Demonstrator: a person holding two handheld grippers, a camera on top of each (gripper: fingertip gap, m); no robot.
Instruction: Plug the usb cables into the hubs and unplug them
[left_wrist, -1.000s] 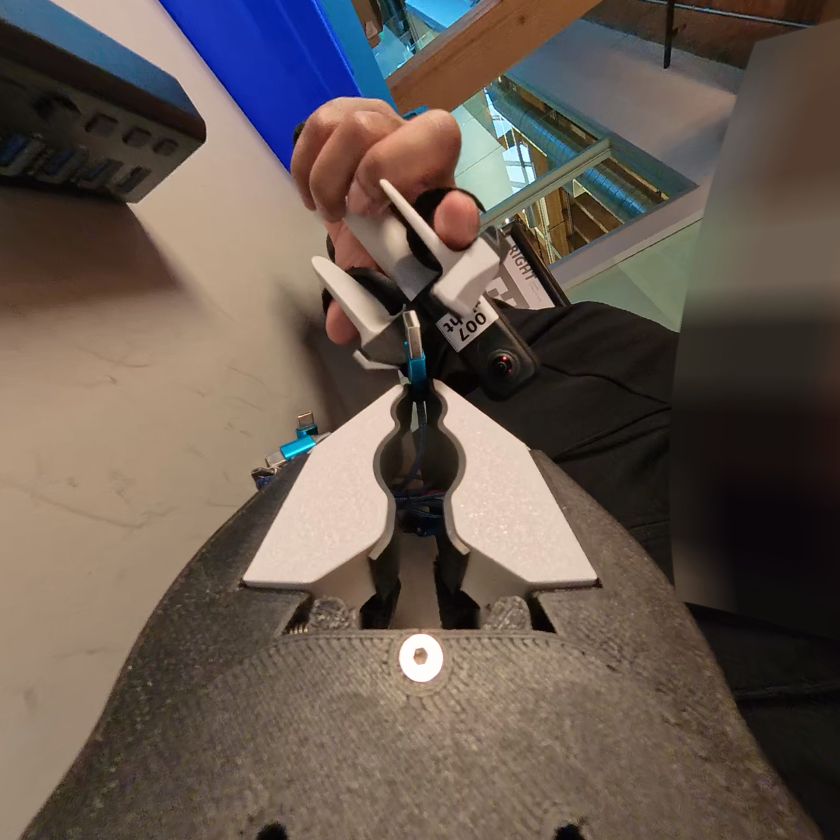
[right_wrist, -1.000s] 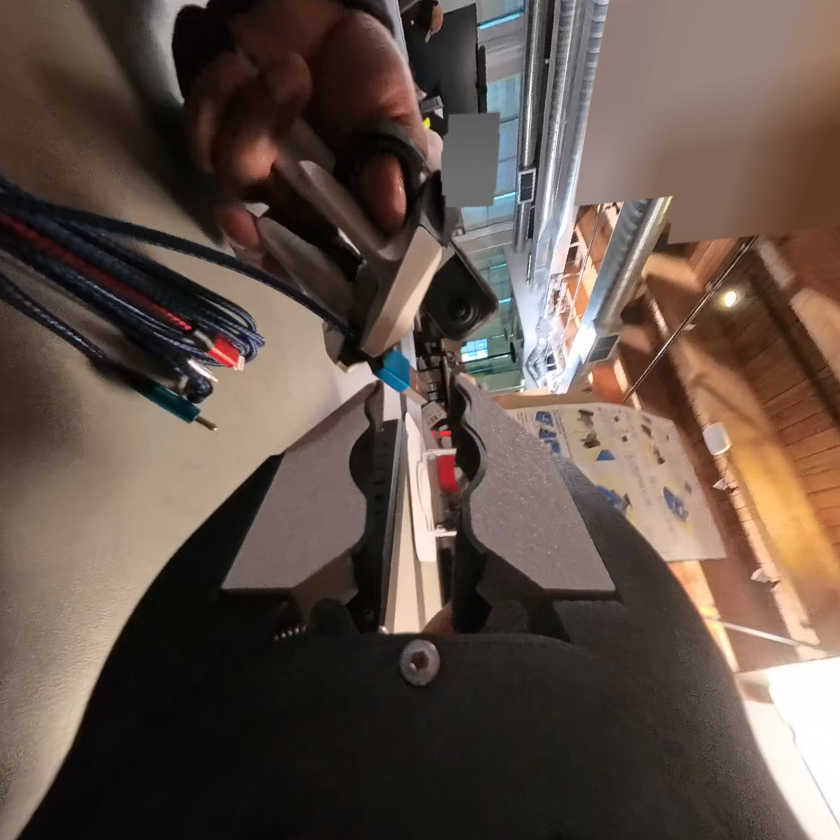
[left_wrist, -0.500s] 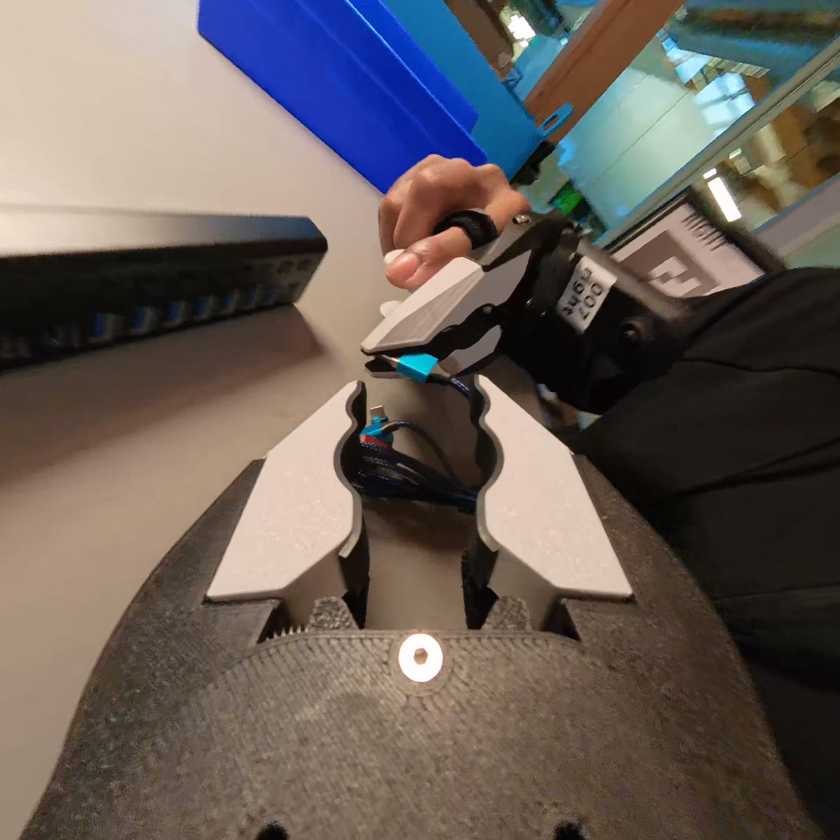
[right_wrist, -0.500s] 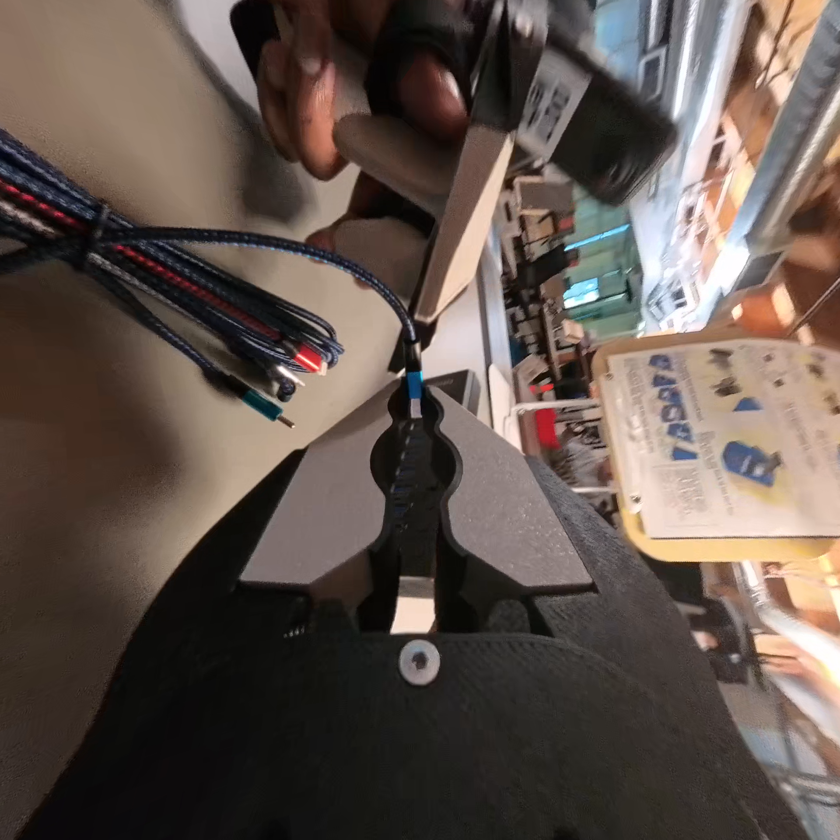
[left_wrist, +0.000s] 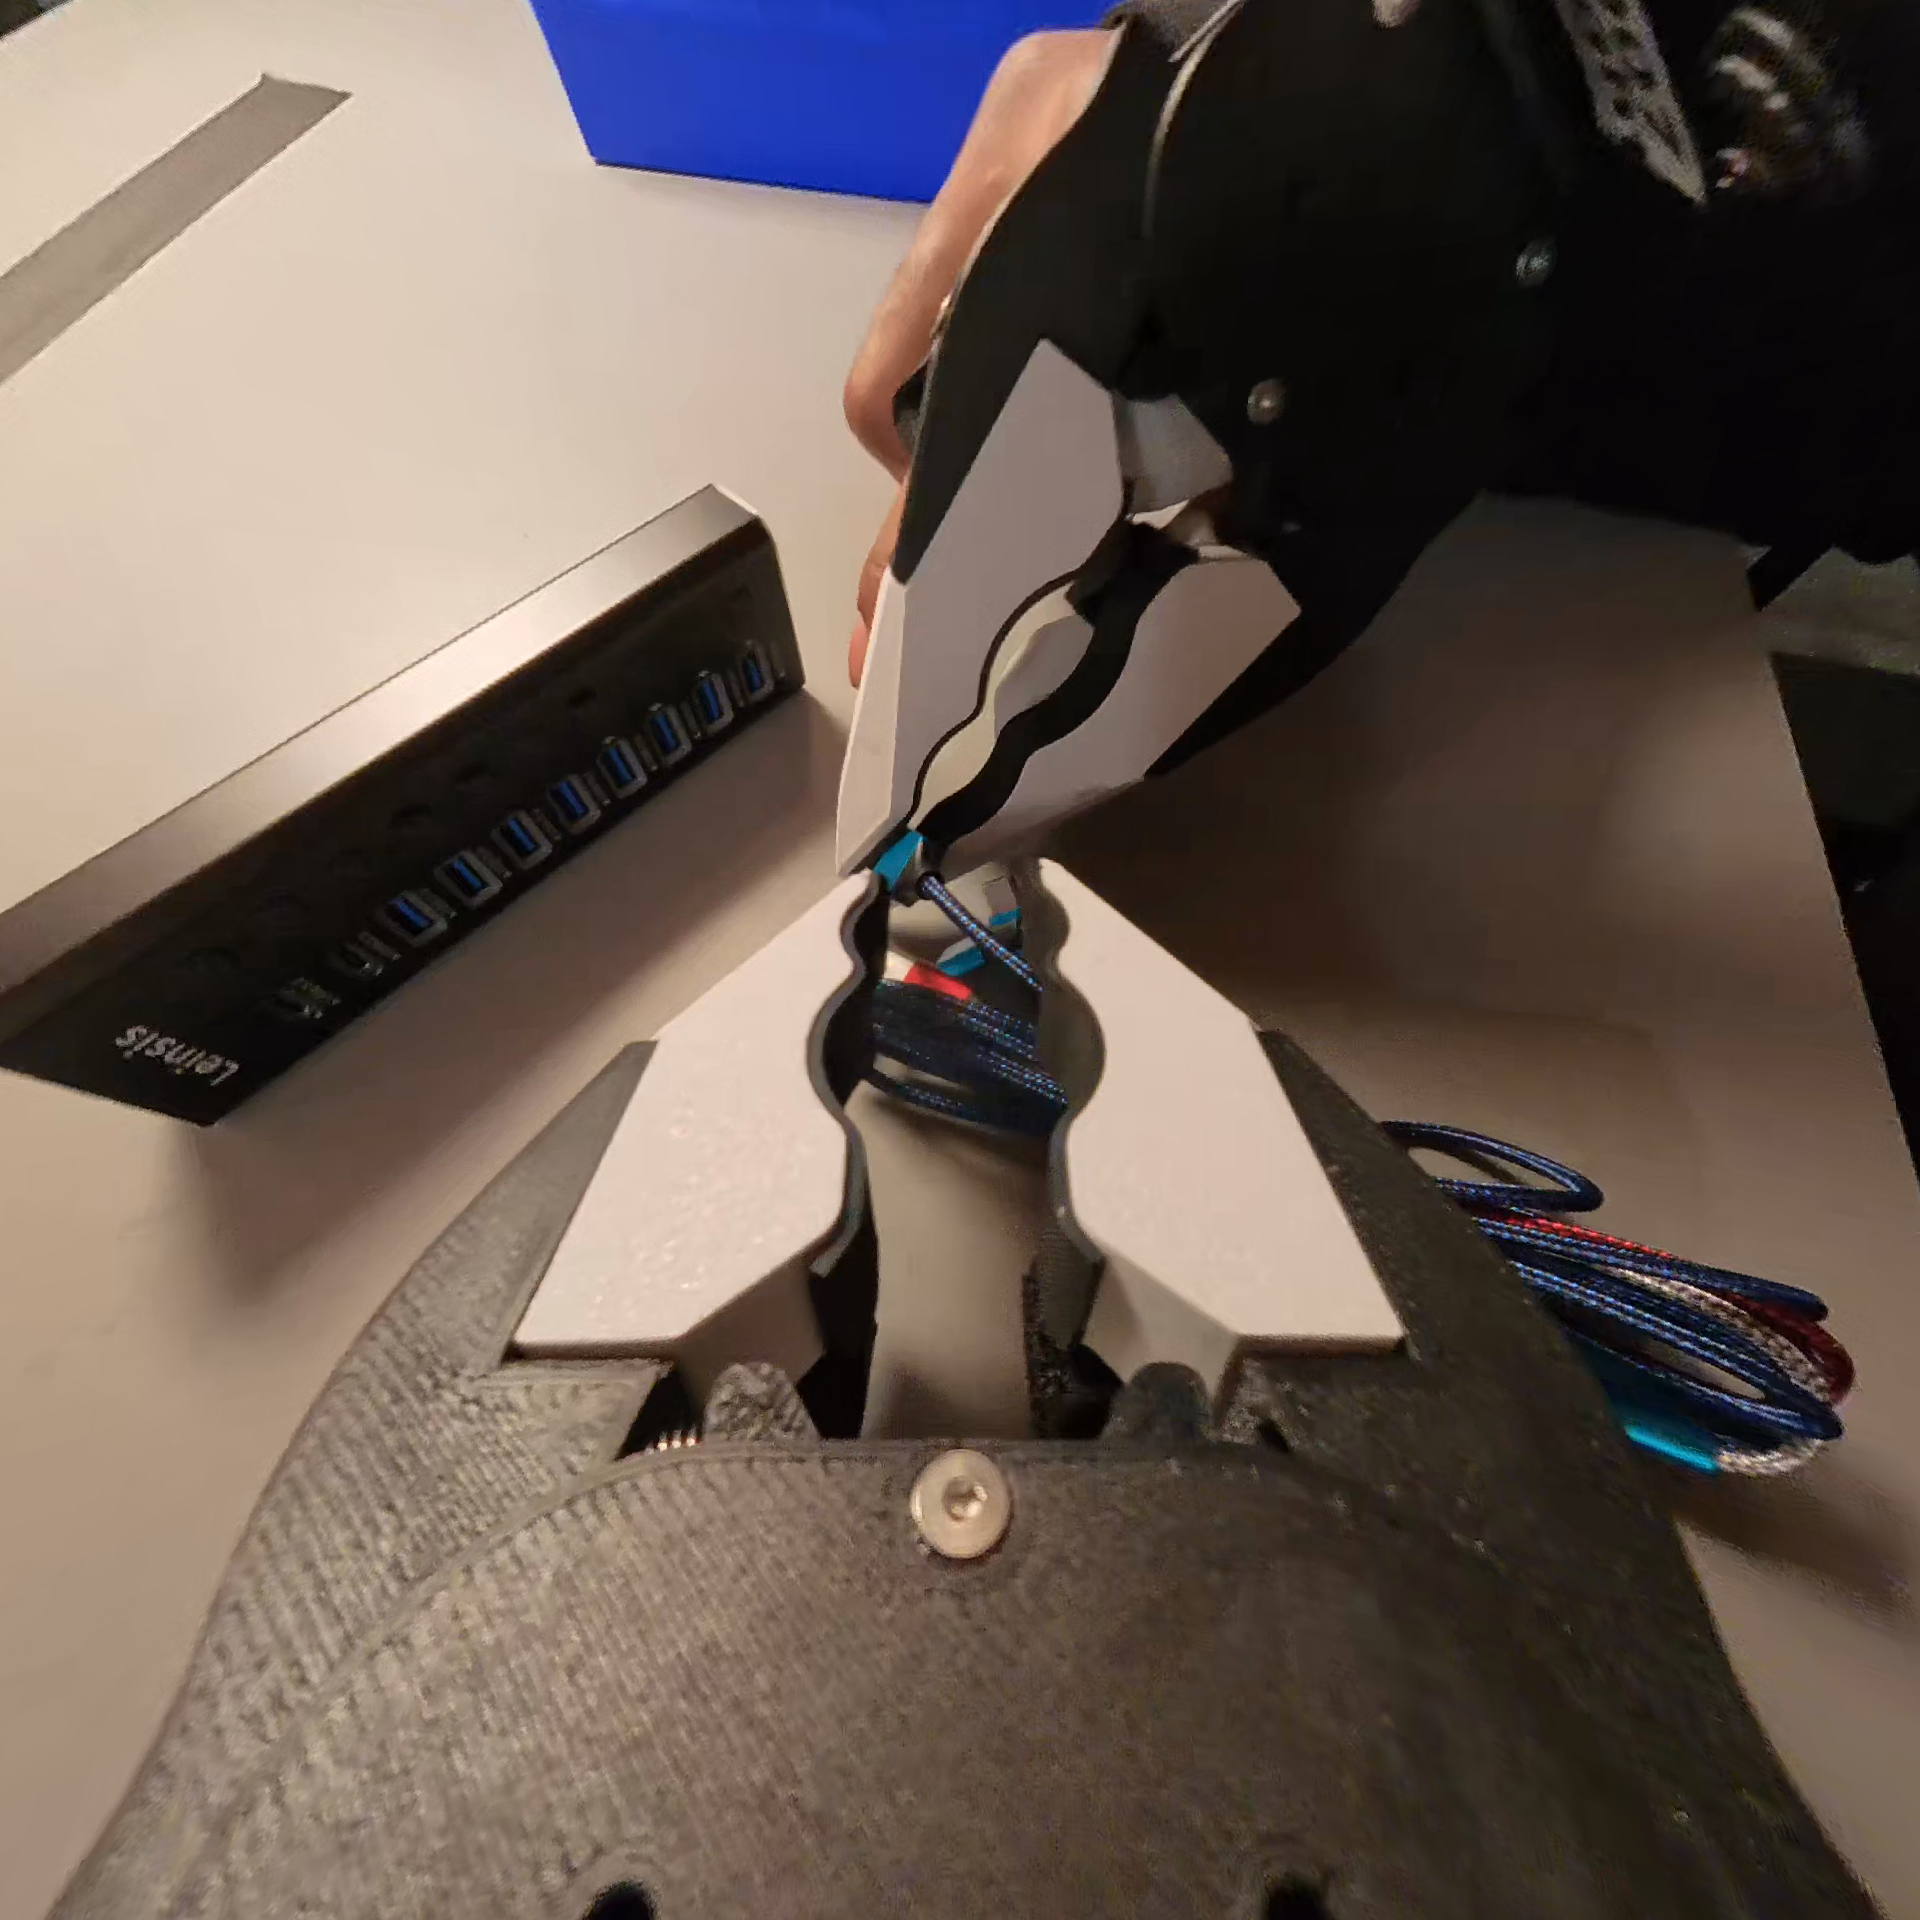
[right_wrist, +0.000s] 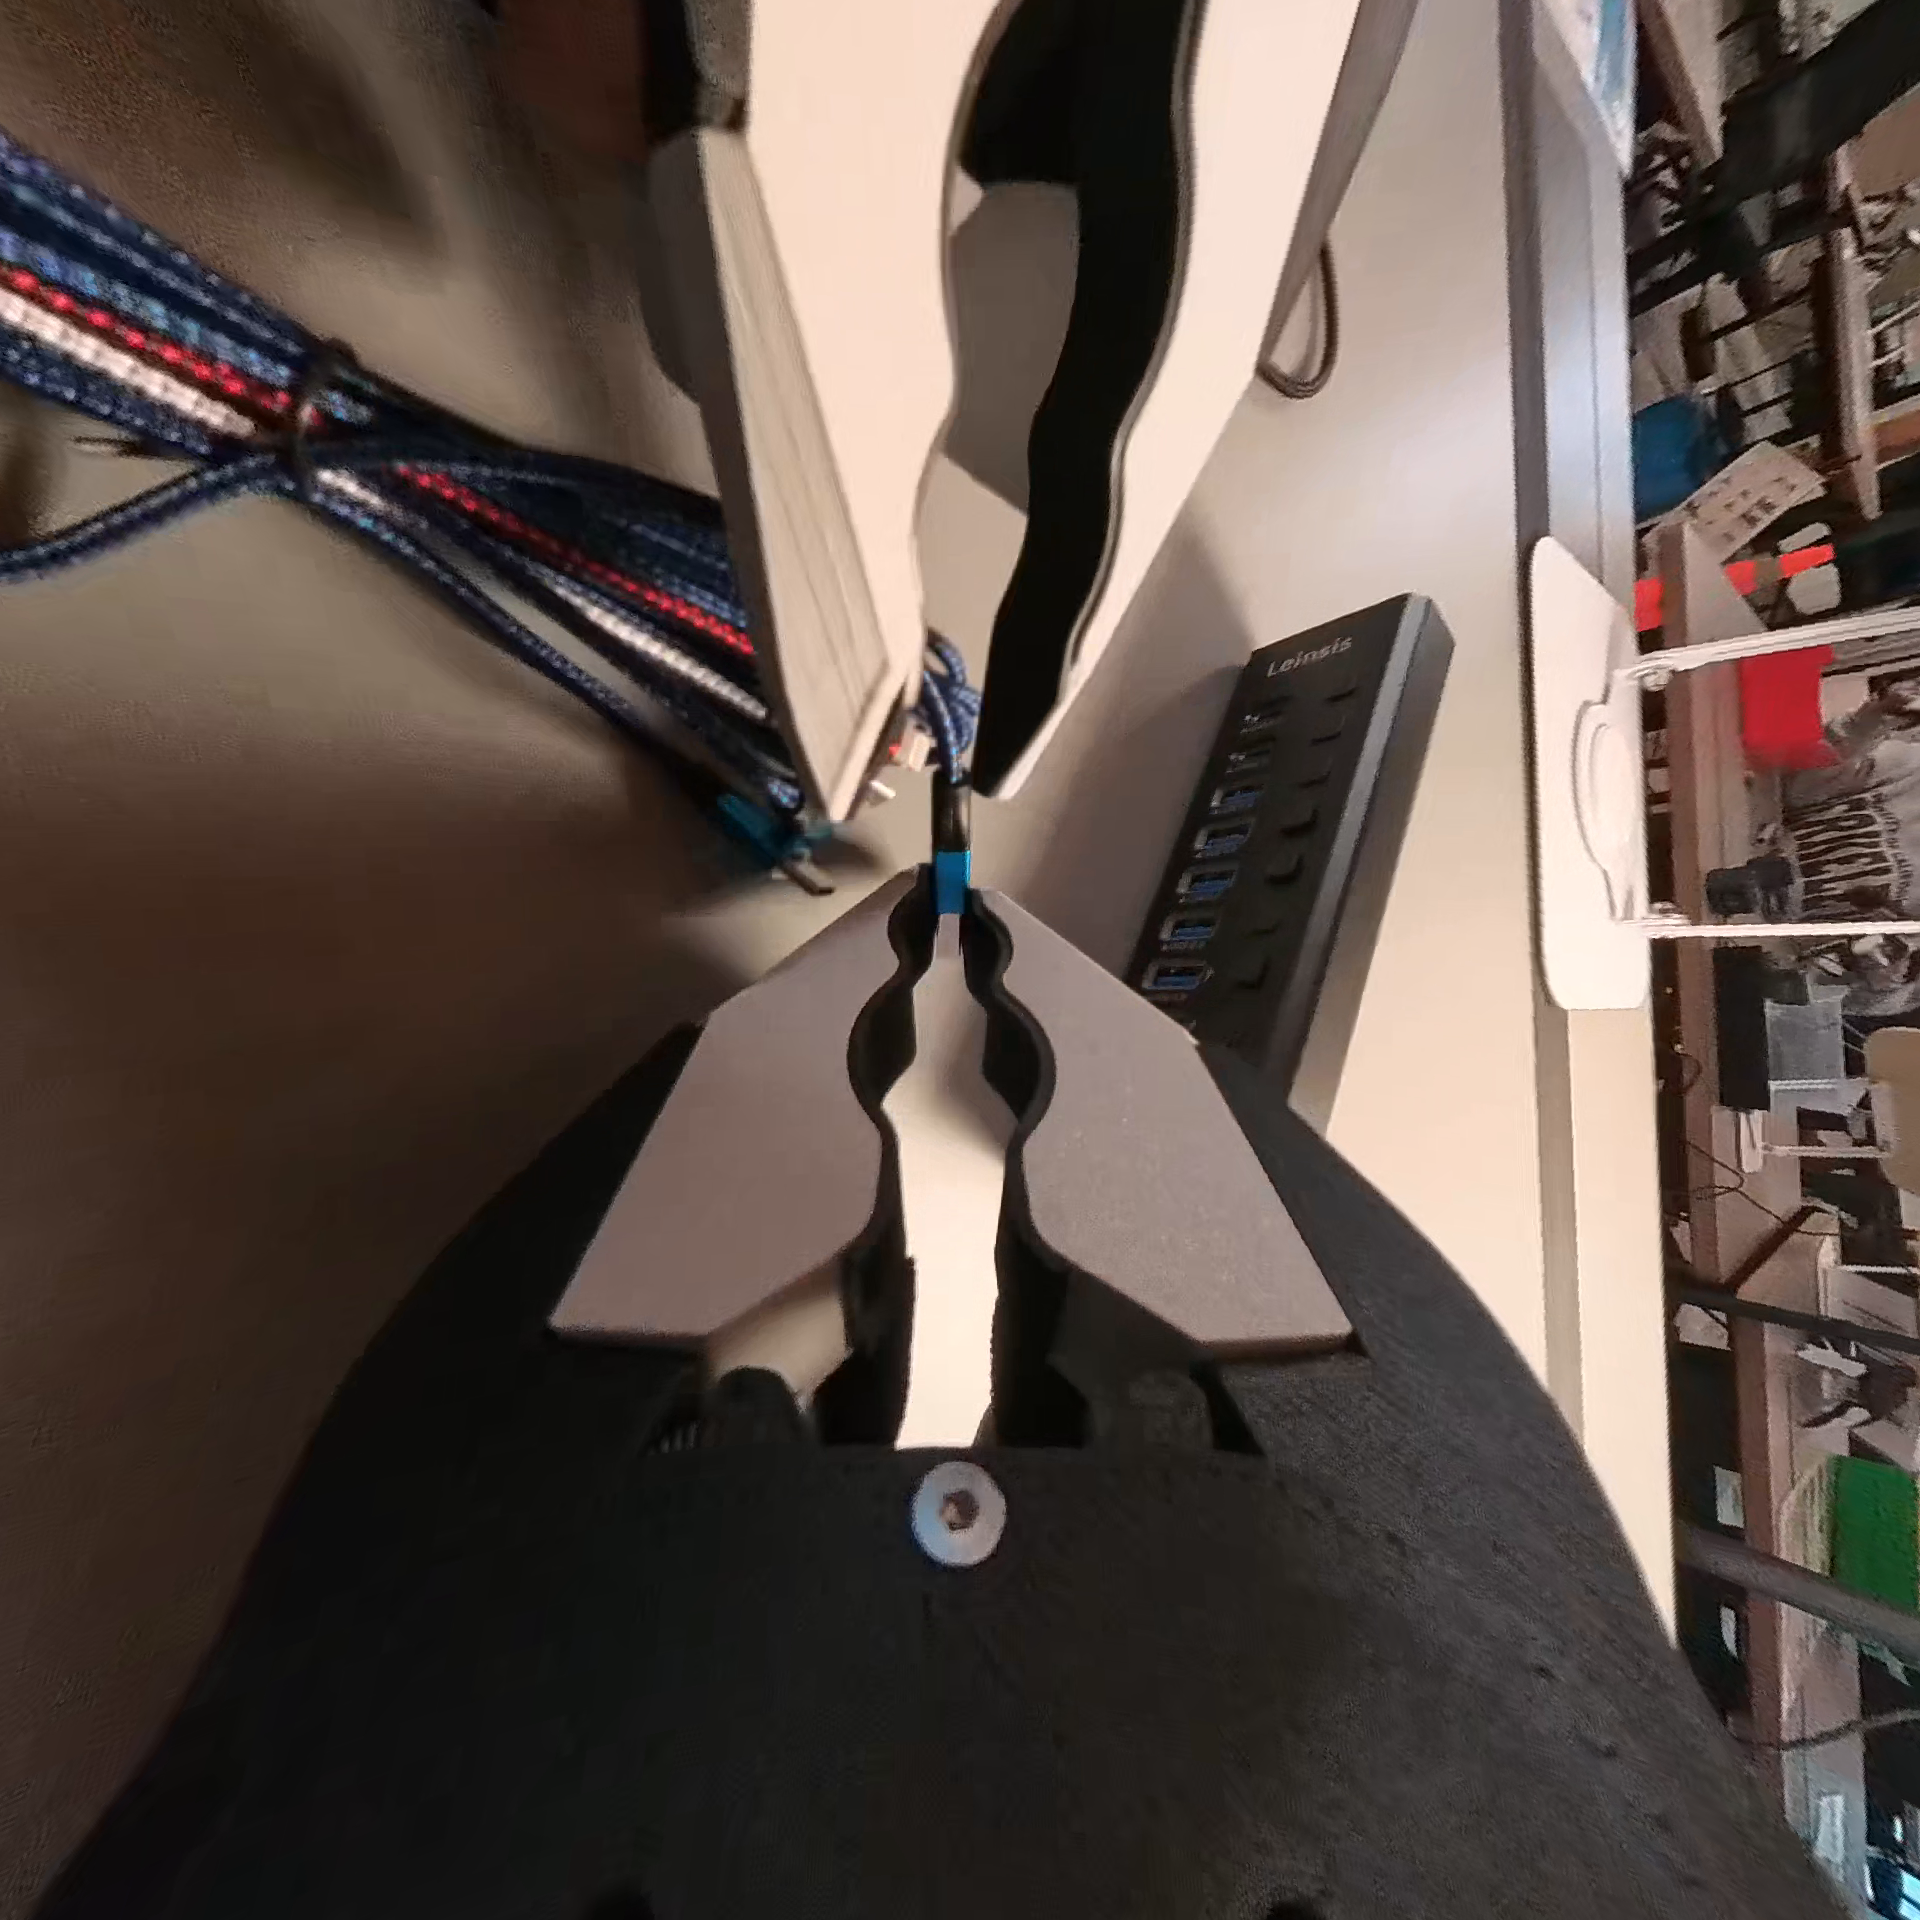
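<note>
Near the desk's middle, our right gripper (right_wrist: 948, 909) pinches the blue plug (right_wrist: 950, 881); left gripper (left_wrist: 956, 914) gapes narrowly, empty. We should align squarely with the hub (left_wrist: 416, 831) before pushing.

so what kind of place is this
Likely a lab or maker-style workshop: a pale worktable with a black usb hub and bundled cables, and cluttered shelves behind.

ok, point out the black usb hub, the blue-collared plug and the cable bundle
black usb hub (left_wrist: 416, 727): left wrist view, top face.
blue-collared plug (right_wrist: 950, 883): right wrist view, blue collar pinched at the right gripper (right_wrist: 948, 906) tips.
cable bundle (left_wrist: 1662, 1320): left wrist view, braided loops on the table.
</note>
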